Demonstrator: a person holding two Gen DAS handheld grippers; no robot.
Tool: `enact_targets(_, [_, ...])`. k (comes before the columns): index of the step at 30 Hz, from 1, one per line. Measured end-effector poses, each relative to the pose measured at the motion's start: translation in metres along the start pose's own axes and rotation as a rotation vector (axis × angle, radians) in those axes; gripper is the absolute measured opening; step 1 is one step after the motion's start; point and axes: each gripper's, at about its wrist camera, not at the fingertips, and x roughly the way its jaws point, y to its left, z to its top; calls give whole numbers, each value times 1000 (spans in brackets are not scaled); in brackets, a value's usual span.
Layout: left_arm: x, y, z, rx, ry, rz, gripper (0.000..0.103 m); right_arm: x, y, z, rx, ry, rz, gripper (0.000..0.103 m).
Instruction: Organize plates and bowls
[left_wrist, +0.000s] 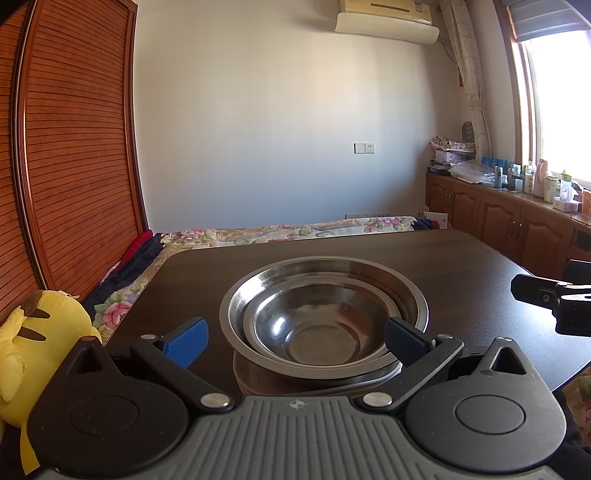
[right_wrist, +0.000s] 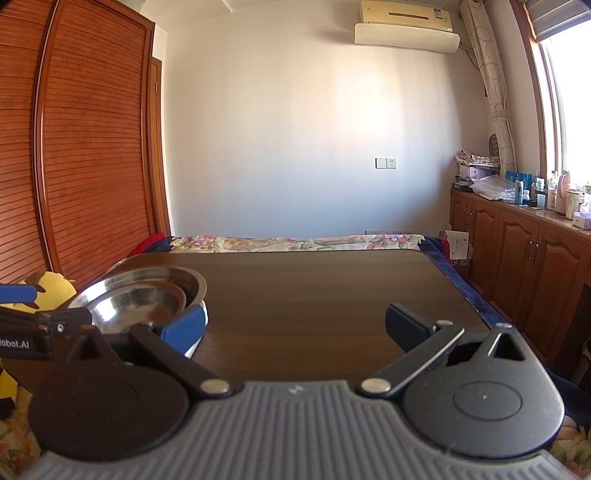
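Observation:
A small steel bowl (left_wrist: 314, 328) sits nested inside a larger steel bowl (left_wrist: 410, 291) on a dark wooden table (left_wrist: 480, 266). More steel rims show stacked under them (left_wrist: 369, 380). My left gripper (left_wrist: 297, 341) is open just in front of the stack, its blue pads on either side of the near rim, not touching. My right gripper (right_wrist: 295, 328) is open and empty over bare table to the right of the bowls (right_wrist: 140, 295). Its fingers show at the right edge of the left wrist view (left_wrist: 546, 295).
A yellow plush toy (left_wrist: 40, 332) lies left of the table. A bed with a floral cover (left_wrist: 295, 229) stands behind the table. Wooden cabinets (right_wrist: 535, 266) with bottles run along the right wall. A slatted wardrobe (right_wrist: 74, 147) is on the left.

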Motion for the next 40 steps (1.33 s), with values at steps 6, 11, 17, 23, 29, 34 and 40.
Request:
enact_targets(6, [0, 0, 0, 0, 0, 1, 103, 0, 0, 0, 1, -1, -1, 103])
enact_targets(11, [0, 0, 0, -1, 0, 0, 103, 0, 0, 1, 2, -2, -3, 103])
enact_targets(17, [0, 0, 0, -1, 0, 0, 103, -1, -1, 1, 3, -1, -3, 103])
enact_targets(23, [0, 1, 0, -1, -1, 1, 103, -1, -2, 1, 4, -1, -2, 103])
enact_targets(29, [0, 1, 0, -1, -1, 1, 103, -1, -2, 1, 4, -1, -3, 103])
enact_targets(34, [-1, 1, 1, 0, 0, 1, 103, -1, -2, 1, 3, -2, -4, 103])
enact_targets(40, [-1, 1, 2, -1, -1, -1, 103, -1, -3, 1, 4, -2, -4, 103])
